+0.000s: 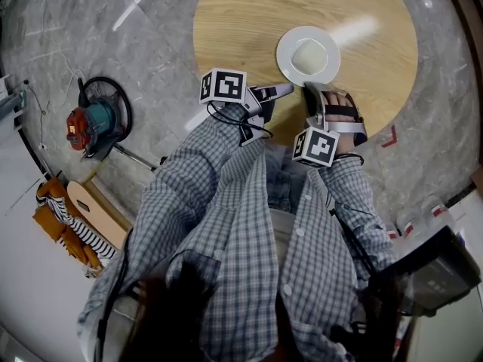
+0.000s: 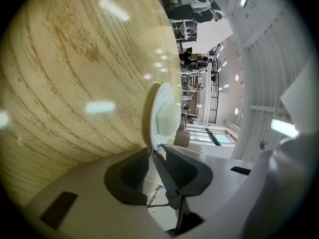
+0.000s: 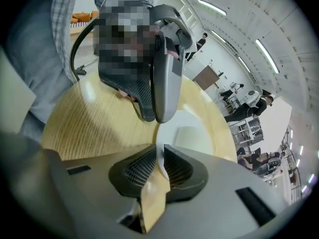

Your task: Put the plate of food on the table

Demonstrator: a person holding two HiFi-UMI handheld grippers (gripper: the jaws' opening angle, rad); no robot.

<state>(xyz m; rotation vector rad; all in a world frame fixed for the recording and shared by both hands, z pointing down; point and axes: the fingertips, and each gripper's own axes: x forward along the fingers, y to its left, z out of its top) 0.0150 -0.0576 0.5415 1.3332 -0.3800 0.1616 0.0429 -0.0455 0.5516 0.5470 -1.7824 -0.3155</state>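
Left gripper (image 1: 285, 90) and right gripper (image 1: 311, 90) each clamp the near rim of the white round plate (image 1: 287, 47) over the round wooden surface (image 1: 241, 21). The pale food (image 1: 308, 56) is indistinct. A red-and-teal machine (image 1: 87, 124) stands well apart.

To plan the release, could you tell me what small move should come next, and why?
Probably open both grippers gently and let go. The plate with its pale food appears to lie on the wooden table, well inside its edge, while the left gripper and the right gripper each pinch its near rim.
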